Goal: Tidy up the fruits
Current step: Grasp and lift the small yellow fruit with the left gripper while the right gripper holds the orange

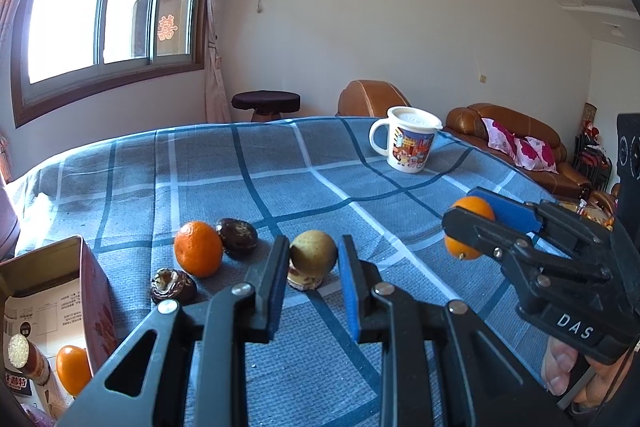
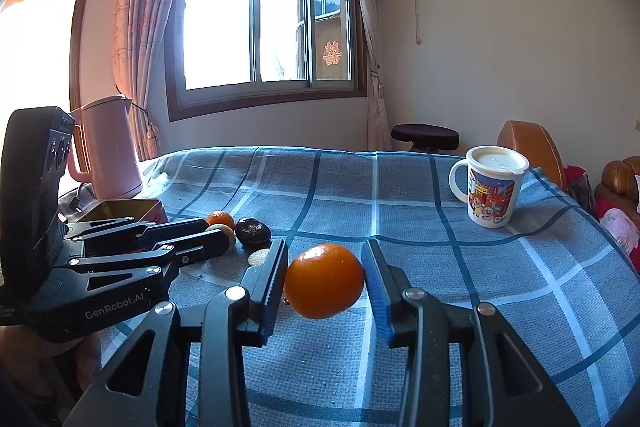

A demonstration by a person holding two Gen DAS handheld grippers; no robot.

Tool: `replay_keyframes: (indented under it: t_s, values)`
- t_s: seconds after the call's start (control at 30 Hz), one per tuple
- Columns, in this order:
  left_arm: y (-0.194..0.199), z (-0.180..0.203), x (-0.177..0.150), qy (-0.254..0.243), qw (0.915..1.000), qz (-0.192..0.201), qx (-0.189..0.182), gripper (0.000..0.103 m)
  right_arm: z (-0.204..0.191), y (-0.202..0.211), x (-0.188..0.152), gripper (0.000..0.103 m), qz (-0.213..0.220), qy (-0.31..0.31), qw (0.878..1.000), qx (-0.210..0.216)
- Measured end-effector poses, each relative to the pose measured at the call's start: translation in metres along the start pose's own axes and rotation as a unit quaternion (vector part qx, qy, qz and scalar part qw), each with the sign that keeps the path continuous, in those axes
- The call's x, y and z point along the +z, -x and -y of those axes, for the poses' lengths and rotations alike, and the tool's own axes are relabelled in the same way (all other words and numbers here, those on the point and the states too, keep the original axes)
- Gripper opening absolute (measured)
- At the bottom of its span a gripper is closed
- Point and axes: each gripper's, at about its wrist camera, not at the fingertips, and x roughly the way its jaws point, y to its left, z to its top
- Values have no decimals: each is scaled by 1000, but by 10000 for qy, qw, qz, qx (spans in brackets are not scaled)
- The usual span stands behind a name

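Observation:
My left gripper point(image 1: 314, 247) is shut on a yellow-green round fruit point(image 1: 313, 254), held just over a pale, biscuit-like piece point(image 1: 304, 281) on the blue checked cloth point(image 1: 320, 179). My right gripper point(image 2: 326, 255) is shut on an orange point(image 2: 324, 281), lifted clear of the cloth; the same orange point(image 1: 466, 233) shows at the right in the left wrist view. Left of my left fingers point(image 1: 276, 283) lie another orange point(image 1: 198, 249) and two dark wrinkled fruits point(image 1: 238, 235) point(image 1: 173, 286). An open red tin point(image 1: 94, 307) at the lower left holds one more orange point(image 1: 72, 369).
A lidded cartoon mug point(image 2: 492, 187) stands at the far right of the table. A pink kettle point(image 2: 108, 147) stands at the far left behind the tin point(image 2: 120, 207). A bottle point(image 1: 30, 367) lies in the tin. Brown sofas and a stool stand beyond the table.

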Motion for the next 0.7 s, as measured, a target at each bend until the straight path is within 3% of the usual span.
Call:
replay_keyframes:
  t_s: [0.7]
  values:
    - [12,7,0,-158,9993,330,103,26,-3,12,0,40,335,116,9994,-41]
